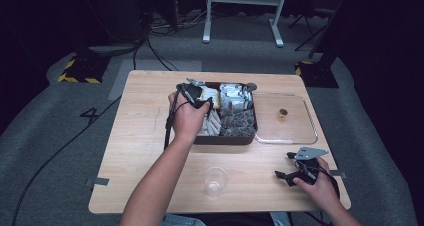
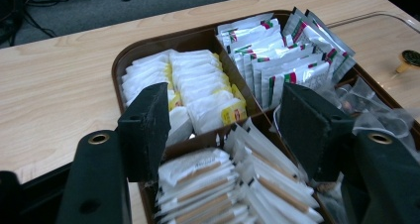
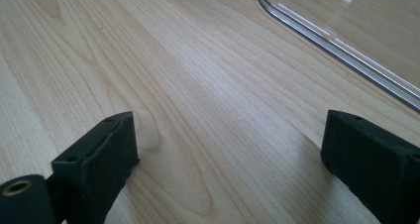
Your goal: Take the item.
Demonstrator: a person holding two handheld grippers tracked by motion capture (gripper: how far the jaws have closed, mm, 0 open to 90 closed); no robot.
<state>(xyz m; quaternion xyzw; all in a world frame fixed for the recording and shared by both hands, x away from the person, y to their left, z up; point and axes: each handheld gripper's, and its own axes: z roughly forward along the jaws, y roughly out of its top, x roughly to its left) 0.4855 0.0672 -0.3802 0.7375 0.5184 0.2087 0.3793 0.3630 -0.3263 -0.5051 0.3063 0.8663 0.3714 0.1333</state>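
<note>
A dark brown compartment box [image 1: 226, 138] [image 2: 130, 50] stands at the table's middle back, packed with sachets. In the left gripper view I see white and yellow packets [image 2: 198, 85], silver packets [image 2: 282, 55] and paper sachets with brown sticks [image 2: 233, 179]. My left gripper [image 1: 200, 100] [image 2: 225, 130] hovers over the box, jaws open, with nothing held between them. My right gripper [image 1: 291, 167] [image 3: 230, 154] rests low over bare wood at the front right, jaws wide open and empty.
A clear plastic lid [image 1: 286, 118] [image 3: 341, 40] with a small brown knob [image 1: 283, 113] [image 2: 409, 59] lies right of the box. A clear plastic cup [image 1: 215, 180] stands near the front edge. Cables and a white stand [image 1: 244, 11] are on the floor behind.
</note>
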